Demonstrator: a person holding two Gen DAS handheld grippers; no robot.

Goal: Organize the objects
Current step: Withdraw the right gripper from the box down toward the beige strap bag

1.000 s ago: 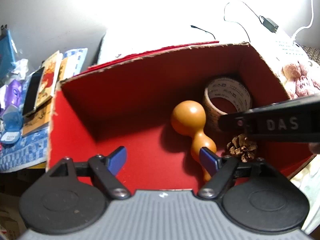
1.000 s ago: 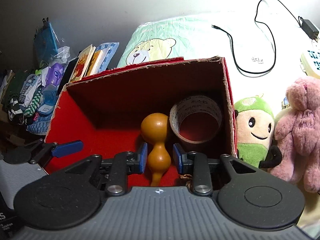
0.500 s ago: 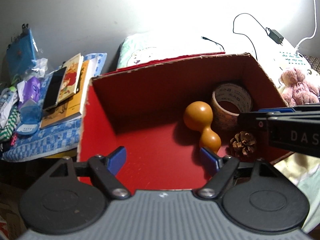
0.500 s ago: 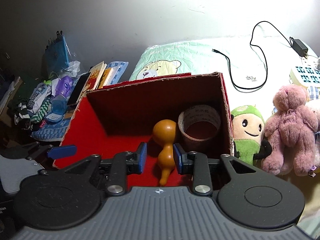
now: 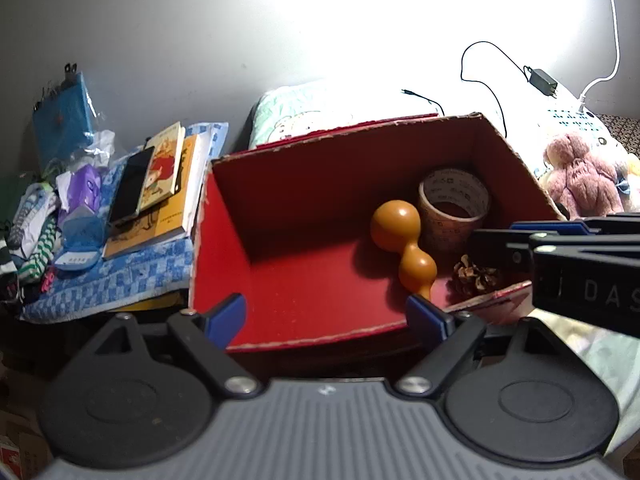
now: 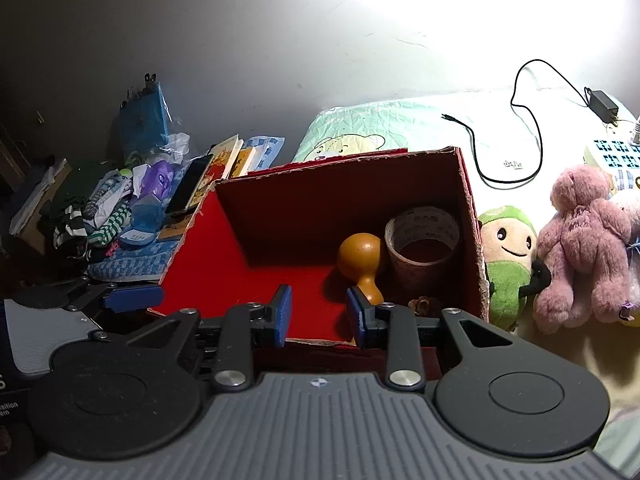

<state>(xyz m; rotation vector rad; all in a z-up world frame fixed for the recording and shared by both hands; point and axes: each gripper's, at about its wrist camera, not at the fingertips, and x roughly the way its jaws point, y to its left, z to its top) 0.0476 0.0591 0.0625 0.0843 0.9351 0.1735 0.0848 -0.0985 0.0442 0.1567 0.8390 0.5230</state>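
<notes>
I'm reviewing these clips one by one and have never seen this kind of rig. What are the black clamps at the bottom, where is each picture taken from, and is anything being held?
There is no robot here. A person holds a two-finger gripper in each hand, and each gripper carries a wide-angle camera that looks forward along its fingers. One picture comes from the left gripper, the other from the right gripper, which also pokes into the left view from the side.

Both look down into a red cardboard box. Inside it lie an orange gourd, a roll of tape and a pine cone. Beside the box sit a green doll and a pink teddy bear; on the other side lie books and clothes.

Neither gripper holds anything. The left jaws have just been opening wider; nothing is between them.
</notes>
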